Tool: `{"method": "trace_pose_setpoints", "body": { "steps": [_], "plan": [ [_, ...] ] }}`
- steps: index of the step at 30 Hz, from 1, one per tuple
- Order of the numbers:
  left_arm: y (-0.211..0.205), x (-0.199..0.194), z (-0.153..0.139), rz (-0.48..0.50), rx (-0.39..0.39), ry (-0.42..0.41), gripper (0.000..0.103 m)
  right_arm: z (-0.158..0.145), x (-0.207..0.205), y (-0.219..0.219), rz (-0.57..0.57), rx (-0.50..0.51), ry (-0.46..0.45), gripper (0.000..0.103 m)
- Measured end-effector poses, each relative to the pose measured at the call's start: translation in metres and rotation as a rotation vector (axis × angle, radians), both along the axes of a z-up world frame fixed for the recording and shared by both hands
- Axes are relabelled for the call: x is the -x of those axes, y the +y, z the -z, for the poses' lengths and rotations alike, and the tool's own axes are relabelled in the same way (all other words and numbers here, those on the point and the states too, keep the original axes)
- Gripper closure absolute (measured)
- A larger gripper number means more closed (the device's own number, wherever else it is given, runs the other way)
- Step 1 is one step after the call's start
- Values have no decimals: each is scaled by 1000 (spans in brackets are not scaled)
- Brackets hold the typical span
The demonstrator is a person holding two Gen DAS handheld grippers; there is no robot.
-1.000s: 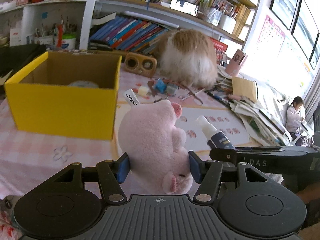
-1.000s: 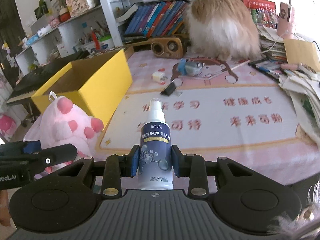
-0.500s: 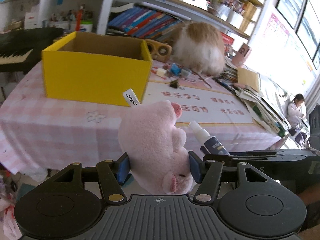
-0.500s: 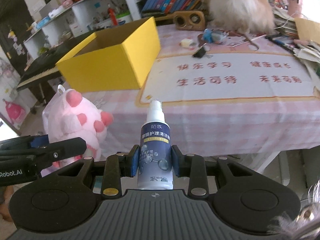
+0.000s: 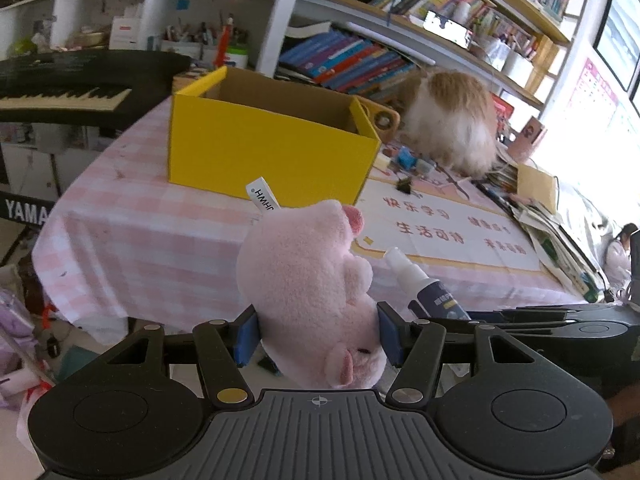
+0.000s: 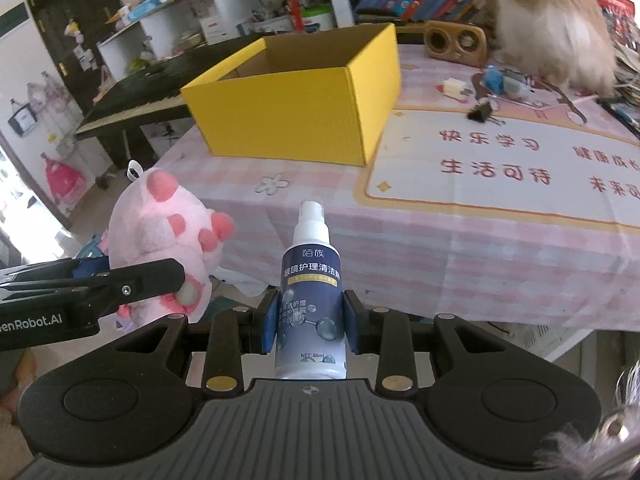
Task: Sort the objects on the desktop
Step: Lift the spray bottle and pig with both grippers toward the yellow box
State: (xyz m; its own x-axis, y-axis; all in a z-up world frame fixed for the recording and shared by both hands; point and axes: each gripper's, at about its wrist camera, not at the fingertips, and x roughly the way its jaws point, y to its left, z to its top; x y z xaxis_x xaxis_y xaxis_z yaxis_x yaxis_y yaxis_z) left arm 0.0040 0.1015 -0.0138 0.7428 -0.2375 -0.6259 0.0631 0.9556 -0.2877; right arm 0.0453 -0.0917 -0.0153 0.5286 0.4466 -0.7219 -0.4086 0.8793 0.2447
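Your left fingers (image 5: 248, 334) clamp the pink plush pig (image 5: 308, 296) around its middle, and your right fingers (image 6: 352, 326) pinch the spray bottle (image 6: 312, 312) low on its body, nozzle up. You hold both off the surface (image 6: 500, 240), short of the yellow box (image 6: 304, 96), likely their destination. The box floor is hidden behind its walls.

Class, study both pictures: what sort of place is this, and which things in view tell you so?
Most likely a lived-in home study or family room. Crowded bookshelves line the wall, a keyboard piano stands beside a table with a pink checked cloth, and a fluffy cat sits among the desk clutter.
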Motion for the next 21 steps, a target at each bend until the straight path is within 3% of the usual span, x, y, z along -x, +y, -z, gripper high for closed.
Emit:
{"method": "trace_pose_setpoints", "body": {
  "steps": [21],
  "plan": [
    [33, 8, -9, -71, -9, -38, 44, -12, -8, 42, -78, -2, -42, 73]
  ]
}}
